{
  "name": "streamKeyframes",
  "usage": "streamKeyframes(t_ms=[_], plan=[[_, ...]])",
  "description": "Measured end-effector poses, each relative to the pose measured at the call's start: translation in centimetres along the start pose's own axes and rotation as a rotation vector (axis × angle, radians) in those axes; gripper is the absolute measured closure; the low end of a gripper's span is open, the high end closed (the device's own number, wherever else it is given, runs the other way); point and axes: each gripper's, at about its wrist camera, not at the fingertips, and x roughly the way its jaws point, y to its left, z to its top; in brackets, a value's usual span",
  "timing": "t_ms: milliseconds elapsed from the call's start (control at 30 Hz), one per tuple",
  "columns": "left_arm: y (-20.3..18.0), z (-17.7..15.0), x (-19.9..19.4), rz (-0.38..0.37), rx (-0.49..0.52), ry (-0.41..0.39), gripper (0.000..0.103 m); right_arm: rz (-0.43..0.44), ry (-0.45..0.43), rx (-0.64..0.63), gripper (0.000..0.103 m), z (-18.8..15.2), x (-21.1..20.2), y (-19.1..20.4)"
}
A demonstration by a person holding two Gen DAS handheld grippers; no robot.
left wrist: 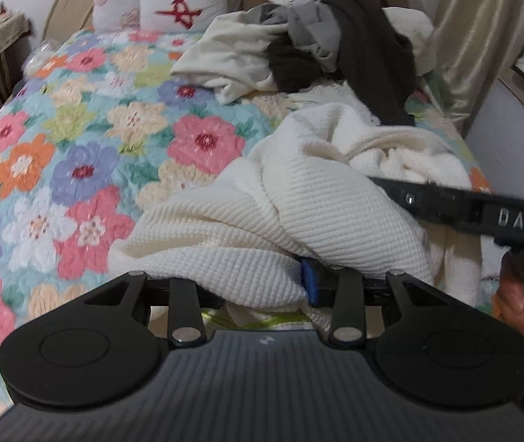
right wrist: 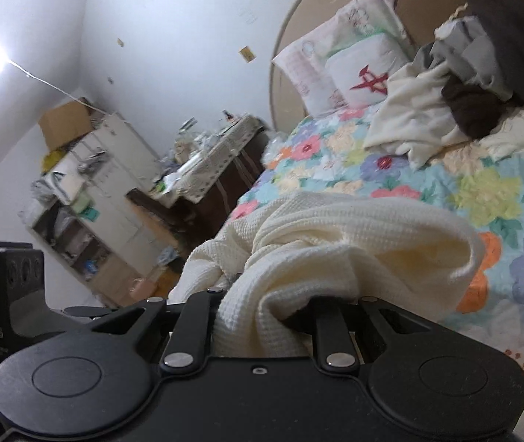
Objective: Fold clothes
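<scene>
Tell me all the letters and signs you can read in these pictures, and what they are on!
"DAS": raised letters on the black right gripper as seen from the left wrist.
A red sign like a Chinese character on the white pillow; I cannot say what it reads.
Faint pink print on the pillow behind: too blurred to read.
Small marks on the left gripper's side as seen from the right wrist: too small and dark to read.

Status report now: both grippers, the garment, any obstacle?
Left gripper, right gripper both shut on cream waffle-knit garment, bunched. Unfolded clothes pile beyond on floral quilt.
</scene>
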Motion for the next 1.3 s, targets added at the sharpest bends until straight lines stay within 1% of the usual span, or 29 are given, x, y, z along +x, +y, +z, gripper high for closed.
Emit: streamKeyframes(t_ms=[67, 133, 300, 367, 433, 533, 567, 633, 667, 733, 767, 833, 867, 900, 933, 1000, 1067, 1133, 1167, 1200, 1233, 1300], plan=[[-0.8, -0.1, 0.2, 0.028, -0.01, 0.0, 0.067, 0.016, -0.002, -0.018, 0.082, -0.1, -0.4, -0.9], [-1.3, -0.3, 1.0, 0.048, 0.004, 0.014, 0.067, 0.03, 0.007, -0.015, 0.082, -0.4, -0.4, -2.0], [-1.1, -1.4, 4.2, 0.061, 0.027, 0.03, 0.067, -0.011, 0.035, -0.084, 0.082, -1.1, 0.5, -2.7], [-0.8, -2.2, 4.9, 0.074, 0.038, 0.025, 0.067, -0.004, 0.06, -0.104, 0.082, -1.0, 1.1, -2.6], [0.1, -2.8, 4.7, 0.075, -0.003, 0.006, 0.067, 0.005, 0.082, -0.118, 0.082, -0.9, 1.6, -2.5], [1.4, -3.7, 4.3, 0.076, -0.063, -0.021, 0.067, 0.017, 0.09, -0.115, 0.082, -0.7, 2.5, -2.1], [1.7, -3.6, 4.7, 0.074, -0.065, -0.007, 0.067, 0.004, 0.087, -0.115, 0.082, -0.7, 2.7, -2.1], [2.4, -2.8, 6.1, 0.07, -0.045, 0.023, 0.067, -0.075, 0.063, -0.119, 0.082, -0.8, 2.8, -2.8], [2.7, -2.3, 7.0, 0.073, -0.036, 0.036, 0.067, -0.141, 0.046, -0.139, 0.082, -0.8, 2.7, -3.3], [2.9, -1.7, 8.9, 0.106, 0.009, 0.027, 0.067, -0.26, 0.014, -0.163, 0.082, -1.0, 2.8, -4.8], [3.0, -1.4, 9.8, 0.122, 0.031, 0.024, 0.067, -0.295, 0.009, -0.159, 0.082, -1.0, 2.9, -5.7], [3.3, -1.1, 11.9, 0.147, 0.064, 0.046, 0.067, -0.366, 0.002, -0.146, 0.083, -0.9, 3.3, -7.6], [3.6, -1.0, 12.6, 0.146, 0.068, 0.057, 0.068, -0.397, -0.013, -0.145, 0.084, -0.7, 3.3, -8.2], [3.9, -0.9, 13.4, 0.144, 0.071, 0.067, 0.069, -0.416, -0.031, -0.152, 0.084, -0.5, 3.2, -8.5], [4.2, -0.6, 13.4, 0.137, 0.073, 0.059, 0.069, -0.427, -0.05, -0.153, 0.084, -0.3, 3.0, -8.7], [4.8, -0.1, 13.4, 0.123, 0.076, 0.042, 0.069, -0.422, -0.096, -0.141, 0.084, 0.2, 2.2, -9.0], [5.8, 0.7, 13.1, 0.119, 0.061, 0.01, 0.069, -0.448, -0.121, -0.166, 0.084, 0.7, 2.0, -9.2], [7.7, 1.7, 12.7, 0.115, -0.012, -0.04, 0.069, -0.506, -0.105, -0.173, 0.081, 0.9, 2.7, -10.1], [8.8, 2.0, 12.6, 0.113, -0.029, -0.058, 0.069, -0.542, -0.091, -0.164, 0.079, 1.0, 3.1, -10.8], [9.5, 2.1, 12.8, 0.119, -0.032, -0.059, 0.069, -0.594, -0.066, -0.132, 0.077, 0.8, 3.5, -11.7], [10.2, 2.2, 12.9, 0.125, -0.034, -0.059, 0.069, -0.639, -0.041, -0.102, 0.073, 0.6, 3.9, -12.6], [11.4, 1.9, 13.7, 0.11, -0.033, -0.041, 0.069, -0.696, 0.001, -0.05, 0.072, 0.2, 4.1, -14.2]])
